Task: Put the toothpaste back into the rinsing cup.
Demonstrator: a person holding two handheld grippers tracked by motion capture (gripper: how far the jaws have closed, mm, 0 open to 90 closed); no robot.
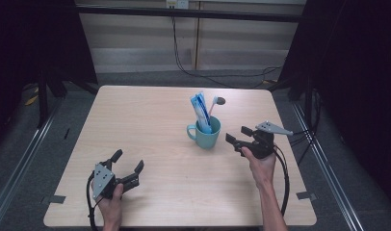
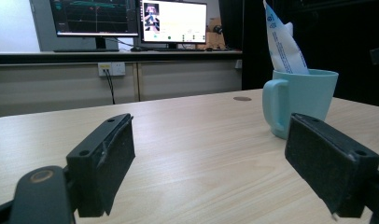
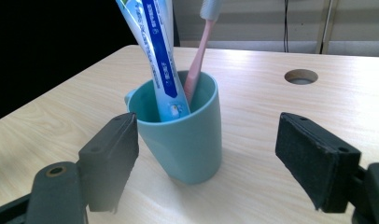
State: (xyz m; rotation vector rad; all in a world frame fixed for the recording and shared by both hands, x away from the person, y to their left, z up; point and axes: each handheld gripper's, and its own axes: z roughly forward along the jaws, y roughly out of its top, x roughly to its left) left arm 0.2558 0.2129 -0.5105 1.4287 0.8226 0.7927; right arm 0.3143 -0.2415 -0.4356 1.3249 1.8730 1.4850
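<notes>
— High view: where is the mug (image 1: pixel 205 134)?
— Right of the table's (image 1: pixel 150 115) centre, holding a toothpaste tube (image 1: pixel 201 112) and a toothbrush (image 1: pixel 215 105).
— The claws?
— Right claw (image 1: pixel 238 137) gapes just beside it, probably not touching; left claw (image 1: pixel 128 161), lower left, is spread wide, holding nothing.

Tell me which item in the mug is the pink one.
The toothbrush: thin pink handle, grey head, leaning at the rim of the teal mug. The toothpaste tube beside it is wide, flat, white and blue.
</notes>
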